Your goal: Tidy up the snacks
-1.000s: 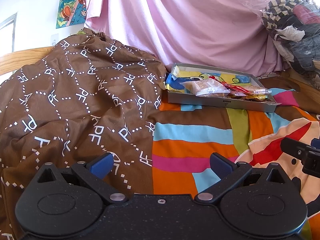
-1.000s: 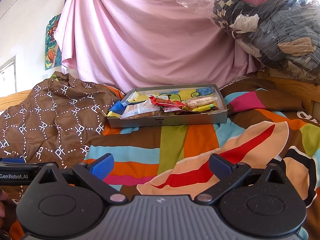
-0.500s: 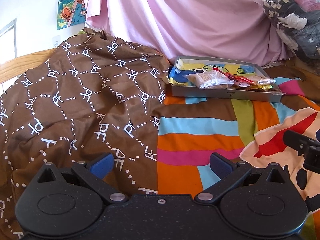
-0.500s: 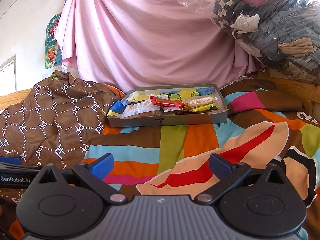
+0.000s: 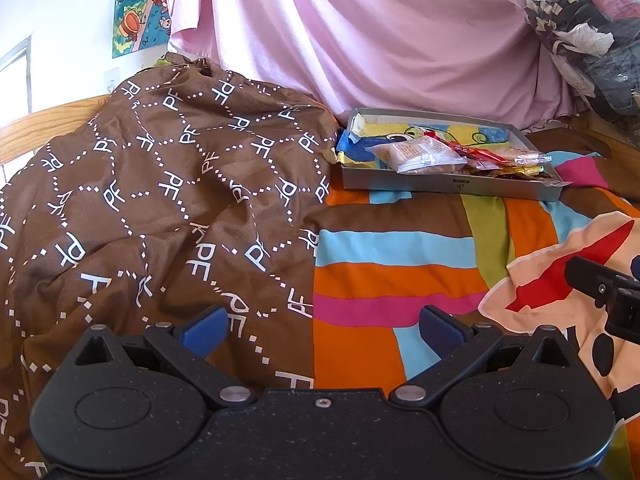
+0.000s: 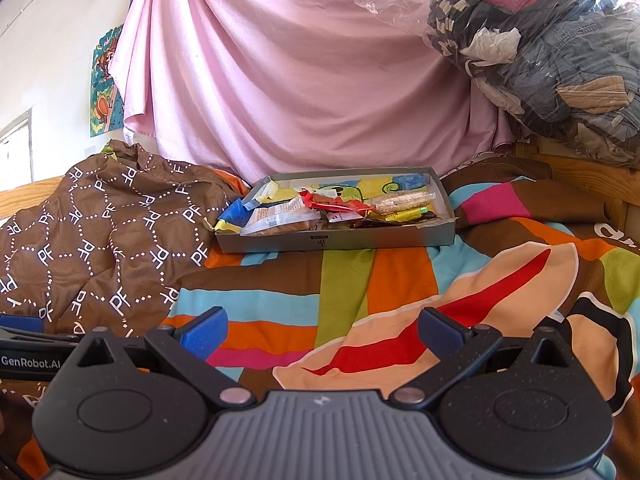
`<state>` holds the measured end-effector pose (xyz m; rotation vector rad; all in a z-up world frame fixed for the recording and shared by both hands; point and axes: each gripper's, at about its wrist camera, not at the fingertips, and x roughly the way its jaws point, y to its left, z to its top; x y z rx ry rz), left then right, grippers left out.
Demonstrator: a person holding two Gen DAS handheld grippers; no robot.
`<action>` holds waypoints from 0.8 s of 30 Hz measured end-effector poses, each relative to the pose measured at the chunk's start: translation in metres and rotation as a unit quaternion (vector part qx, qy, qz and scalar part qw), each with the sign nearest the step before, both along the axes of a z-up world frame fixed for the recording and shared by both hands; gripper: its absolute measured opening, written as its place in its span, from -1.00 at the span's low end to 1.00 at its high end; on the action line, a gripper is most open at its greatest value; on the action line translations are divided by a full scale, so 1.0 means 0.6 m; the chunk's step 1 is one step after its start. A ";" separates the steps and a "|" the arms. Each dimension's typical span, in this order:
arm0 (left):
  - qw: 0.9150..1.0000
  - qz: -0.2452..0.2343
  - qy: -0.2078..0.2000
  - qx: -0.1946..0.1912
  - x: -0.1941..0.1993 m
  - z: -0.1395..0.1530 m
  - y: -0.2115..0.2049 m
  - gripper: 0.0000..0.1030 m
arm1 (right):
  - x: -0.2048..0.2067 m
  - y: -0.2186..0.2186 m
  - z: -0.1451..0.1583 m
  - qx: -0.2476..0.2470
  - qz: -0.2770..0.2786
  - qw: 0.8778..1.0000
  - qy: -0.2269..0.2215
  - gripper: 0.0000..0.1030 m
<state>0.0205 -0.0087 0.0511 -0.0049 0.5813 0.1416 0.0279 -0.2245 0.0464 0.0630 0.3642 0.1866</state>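
A bed spread with a striped multicolour sheet (image 6: 280,304) and a brown patterned blanket (image 5: 160,200), pink cloth hung behind. Over the last second my left view has tipped and the grey tray (image 6: 336,240) of snack packets (image 6: 280,220) has slid up the frame; my right view is unchanged. I hold the left hand-held gripper (image 5: 322,326) and right hand-held gripper (image 6: 322,326) spread apart, empty, well short of the tray.

Striped bed (image 6: 348,280) bears snack tray (image 6: 340,240), brown cloth (image 6: 100,232).
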 end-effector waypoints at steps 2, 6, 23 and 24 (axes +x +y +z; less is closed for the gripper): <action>1.000 0.001 0.000 0.000 0.000 0.000 0.000 0.97 | 0.001 -0.001 0.000 0.000 0.000 1.000 0.000 1.00; 1.000 0.001 0.000 0.000 0.000 0.000 0.000 0.97 | 0.001 0.000 0.000 0.000 0.000 1.000 0.000 1.00; 1.000 0.001 -0.001 0.000 0.001 0.001 0.003 0.97 | 0.001 0.000 0.000 -0.001 0.001 1.000 0.002 1.00; 1.000 0.002 -0.001 0.000 0.001 0.001 0.004 0.97 | 0.001 -0.001 -0.001 -0.001 0.001 1.000 0.002 1.00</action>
